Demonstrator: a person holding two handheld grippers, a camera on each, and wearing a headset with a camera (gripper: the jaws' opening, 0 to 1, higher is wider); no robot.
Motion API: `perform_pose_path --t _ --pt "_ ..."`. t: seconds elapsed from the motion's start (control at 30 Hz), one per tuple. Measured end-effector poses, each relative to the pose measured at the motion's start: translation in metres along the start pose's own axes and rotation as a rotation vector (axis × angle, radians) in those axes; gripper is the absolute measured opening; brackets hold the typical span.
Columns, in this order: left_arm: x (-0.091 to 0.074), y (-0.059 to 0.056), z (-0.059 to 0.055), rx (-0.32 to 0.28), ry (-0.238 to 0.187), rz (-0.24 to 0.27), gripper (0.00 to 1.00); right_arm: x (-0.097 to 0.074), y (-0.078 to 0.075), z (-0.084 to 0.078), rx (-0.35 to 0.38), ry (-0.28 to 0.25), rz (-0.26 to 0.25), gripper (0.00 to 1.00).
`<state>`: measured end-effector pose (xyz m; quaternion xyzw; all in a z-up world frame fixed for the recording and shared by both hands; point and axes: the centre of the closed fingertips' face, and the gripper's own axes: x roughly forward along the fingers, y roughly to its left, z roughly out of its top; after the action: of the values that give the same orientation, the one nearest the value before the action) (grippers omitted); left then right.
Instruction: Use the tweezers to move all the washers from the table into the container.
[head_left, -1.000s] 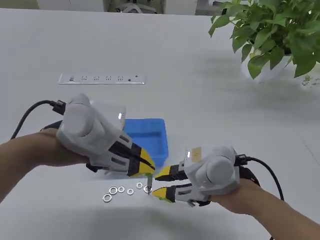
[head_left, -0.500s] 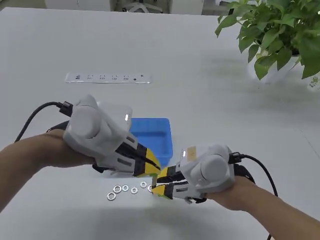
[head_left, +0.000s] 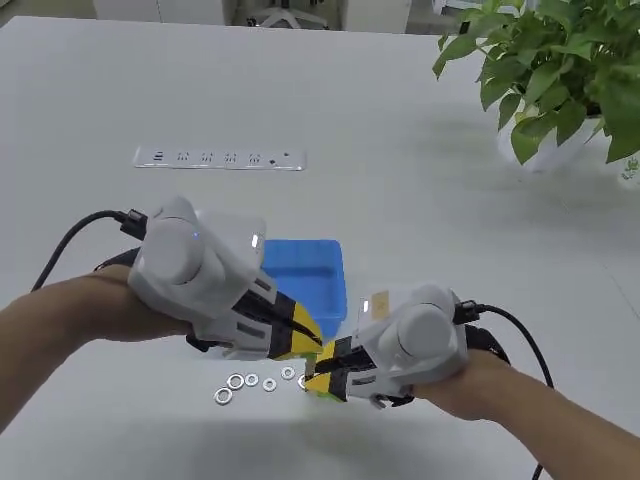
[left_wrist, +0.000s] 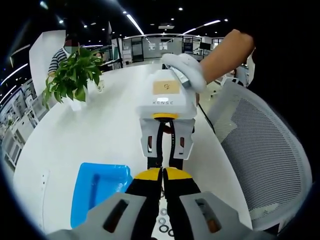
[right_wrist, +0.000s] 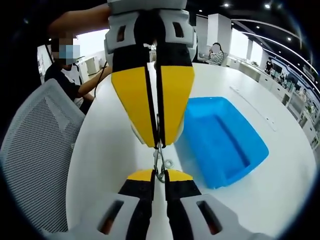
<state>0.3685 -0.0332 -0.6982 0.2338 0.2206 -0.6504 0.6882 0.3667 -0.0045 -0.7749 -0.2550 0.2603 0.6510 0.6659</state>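
My left gripper (head_left: 305, 338) is shut on thin metal tweezers (right_wrist: 159, 152), which point down at the table. Facing it, my right gripper (head_left: 318, 378) has its yellow-tipped jaws shut on the lower part of the tweezers. In the right gripper view the left gripper (right_wrist: 159, 142) comes in from above my right gripper (right_wrist: 160, 176), with one washer (right_wrist: 168, 162) beside the tweezer tips. Several steel washers (head_left: 250, 382) lie in a row left of the grippers. Just behind them stands the blue container (head_left: 315, 285). The left gripper view shows my left gripper (left_wrist: 162, 173), washers (left_wrist: 163, 222) and the container (left_wrist: 95, 192).
A white power strip (head_left: 220, 158) lies further back on the table. A potted plant (head_left: 550, 60) stands at the far right. Black cables trail from both grippers. A mesh chair (left_wrist: 265, 165) stands off the table's near side.
The right gripper's jaws, spread apart a second ago, have come together on the tweezers hanging from the left gripper. Both grippers have drawn closer together.
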Motion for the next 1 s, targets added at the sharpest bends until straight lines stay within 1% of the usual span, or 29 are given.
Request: perform_pose_path --t 0.37,0.57,0.7,0.77,0.87,1.0 --pt "-0.0004 0.0000 -0.0007 0.009 0.004 -0.002 0.06 0.0005 -0.0003 -0.0014 0.009 0.001 -0.002 0.08" --pt "-0.0007 0.0017 -0.0007 0.020 0.007 0.005 0.06 0.0010 0.0000 -0.0011 0.016 0.002 -0.001 0.08" --pt "-0.0013 0.0018 -0.0005 0.017 0.005 0.005 0.06 0.0019 0.0003 -0.0002 0.017 -0.002 -0.002 0.08" --pt "-0.0020 0.0013 0.0007 0.012 -0.004 0.001 0.08 0.0022 0.0002 0.0003 0.019 -0.004 -0.003 0.08" --pt "-0.0038 0.0036 0.0022 0.018 -0.011 0.014 0.12 0.0021 -0.0003 0.0010 0.019 -0.006 -0.005 0.08" --pt "-0.0089 0.0061 0.0047 0.004 -0.031 0.026 0.16 0.0008 -0.0006 0.0039 0.017 -0.011 -0.007 0.08"
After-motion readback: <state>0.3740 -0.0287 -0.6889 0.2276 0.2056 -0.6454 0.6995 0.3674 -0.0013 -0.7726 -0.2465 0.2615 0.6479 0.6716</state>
